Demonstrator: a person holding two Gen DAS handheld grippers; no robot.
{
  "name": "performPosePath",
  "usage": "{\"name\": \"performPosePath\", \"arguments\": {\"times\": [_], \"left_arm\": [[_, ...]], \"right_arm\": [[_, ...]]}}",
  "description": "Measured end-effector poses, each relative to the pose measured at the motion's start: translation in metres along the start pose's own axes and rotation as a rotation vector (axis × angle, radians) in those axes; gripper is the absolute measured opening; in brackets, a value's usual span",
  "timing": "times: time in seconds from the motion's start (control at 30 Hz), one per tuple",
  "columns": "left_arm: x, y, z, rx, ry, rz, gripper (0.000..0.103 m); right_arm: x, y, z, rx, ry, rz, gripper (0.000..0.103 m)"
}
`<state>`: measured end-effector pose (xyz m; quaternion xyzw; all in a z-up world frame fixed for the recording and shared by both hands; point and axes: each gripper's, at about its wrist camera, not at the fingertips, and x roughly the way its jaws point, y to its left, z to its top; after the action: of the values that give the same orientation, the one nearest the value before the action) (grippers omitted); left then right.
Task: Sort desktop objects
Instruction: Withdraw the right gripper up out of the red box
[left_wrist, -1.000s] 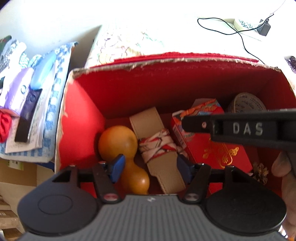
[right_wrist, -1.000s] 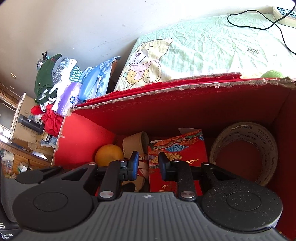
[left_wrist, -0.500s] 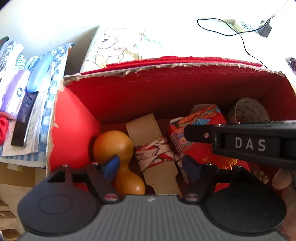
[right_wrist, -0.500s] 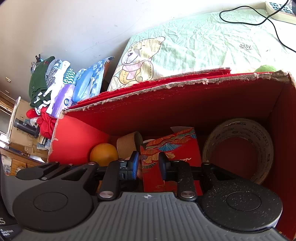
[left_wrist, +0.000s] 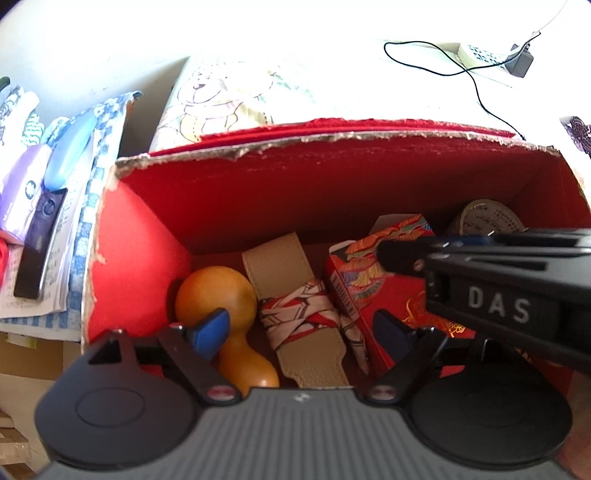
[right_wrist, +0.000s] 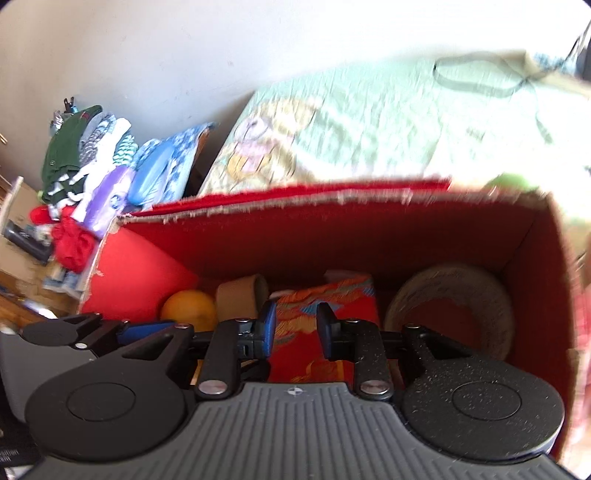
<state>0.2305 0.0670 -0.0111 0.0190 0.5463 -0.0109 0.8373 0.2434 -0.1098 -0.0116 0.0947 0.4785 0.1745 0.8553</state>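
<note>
An open red cardboard box (left_wrist: 140, 258) holds an orange gourd (left_wrist: 216, 295), a tan leather strap (left_wrist: 280, 266) wrapped in a red-and-white scarf (left_wrist: 299, 314), a red patterned carton (left_wrist: 373, 291) and a tape roll (right_wrist: 448, 310). My left gripper (left_wrist: 299, 330) hangs open over the box's near side, its blue pads either side of the gourd and strap, gripping nothing. My right gripper (right_wrist: 297, 328) hovers above the red carton (right_wrist: 325, 314) with a narrow empty gap between its pads. In the left wrist view the right gripper (left_wrist: 395, 254) shows as a black bar marked DAS.
The box sits on a pale bedsheet with a bear print (right_wrist: 266, 147). A black cable (left_wrist: 443, 70) and a power strip (left_wrist: 480, 55) lie behind it. Folded clothes and bottles (right_wrist: 96, 173) pile up to the left, beside a blue checked cloth (left_wrist: 81, 206).
Both views have drawn back a little from the box. The right wrist view is now motion-blurred, with the box's right wall come into sight. Neither gripper's finger gap has visibly changed.
</note>
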Motion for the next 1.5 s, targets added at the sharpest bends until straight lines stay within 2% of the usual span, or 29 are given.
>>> {"name": "performPosePath", "arguments": {"times": [0.07, 0.17, 0.3, 0.43, 0.7, 0.87, 1.03, 1.5], "left_arm": [[0.000, 0.000, 0.000, 0.000, -0.003, 0.003, 0.085], [0.000, 0.000, 0.000, 0.000, -0.007, 0.003, 0.084], [-0.001, -0.001, -0.001, 0.008, -0.018, 0.001, 0.081], [-0.002, -0.005, -0.001, 0.029, -0.030, 0.015, 0.080], [-0.003, -0.008, -0.001, 0.041, -0.055, 0.046, 0.079], [-0.007, -0.009, -0.005, 0.049, -0.072, 0.056, 0.079], [-0.011, -0.014, -0.008, 0.067, -0.103, 0.086, 0.072], [-0.016, -0.014, -0.007, 0.051, -0.113, 0.146, 0.072]], "right_arm": [[-0.004, 0.003, -0.001, -0.029, -0.023, -0.057, 0.029], [-0.008, 0.003, -0.002, -0.061, -0.012, -0.119, 0.029], [-0.014, -0.003, -0.007, -0.026, -0.018, -0.141, 0.034], [-0.017, -0.003, -0.012, -0.009, -0.027, -0.216, 0.038], [-0.023, -0.005, -0.021, 0.030, -0.036, -0.285, 0.038], [-0.026, -0.007, -0.026, 0.044, -0.037, -0.291, 0.038], [-0.029, -0.006, -0.029, 0.059, -0.039, -0.292, 0.039], [-0.041, -0.004, -0.042, 0.065, -0.044, -0.275, 0.045]]}}
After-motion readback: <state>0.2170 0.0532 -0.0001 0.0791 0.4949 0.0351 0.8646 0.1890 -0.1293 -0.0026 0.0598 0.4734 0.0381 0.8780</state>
